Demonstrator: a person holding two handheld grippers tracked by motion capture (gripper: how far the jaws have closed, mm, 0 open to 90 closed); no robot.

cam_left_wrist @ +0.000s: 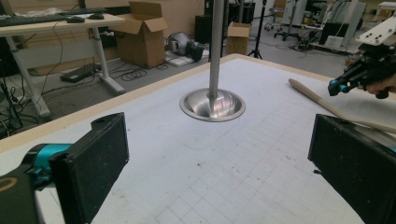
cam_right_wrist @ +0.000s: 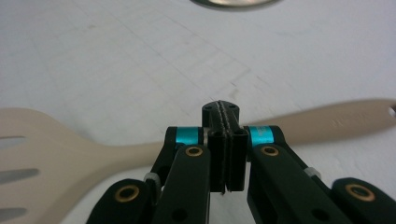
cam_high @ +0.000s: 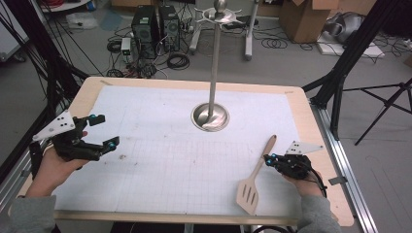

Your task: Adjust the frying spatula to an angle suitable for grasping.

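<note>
While resting flat on the white gridded mat [cam_high: 160, 145], lay near the right front corner of the table [cam_high: 311, 121], the slotted blade toward the person and the handle slanting away toward the far side: the wooden spatula [cam_high: 255, 177]. Hovered just beside its handle, on the right, with jaws clenched tight together and nothing between them: the right gripper [cam_high: 268, 158]. Seen in the right gripper view as two black jaws pressed flat against each other, pads meeting in a thin seam, with the handle crossing behind the tips and the slotted blade at the left edge; could not tell from there whether the tips touched the wood. Held well apart at the left side of the mat, jaws spread wide and released, gripping nothing: the left gripper [cam_high: 104, 131]. Stood upright at the middle of the mat, between the two, on a round steel base: the metal stand [cam_high: 211, 97], a ball and hooked arms at the top. Visible in the left gripper view beyond the open jaws, the same stand, the spatula handle and the right gripper at the far right.
</note>
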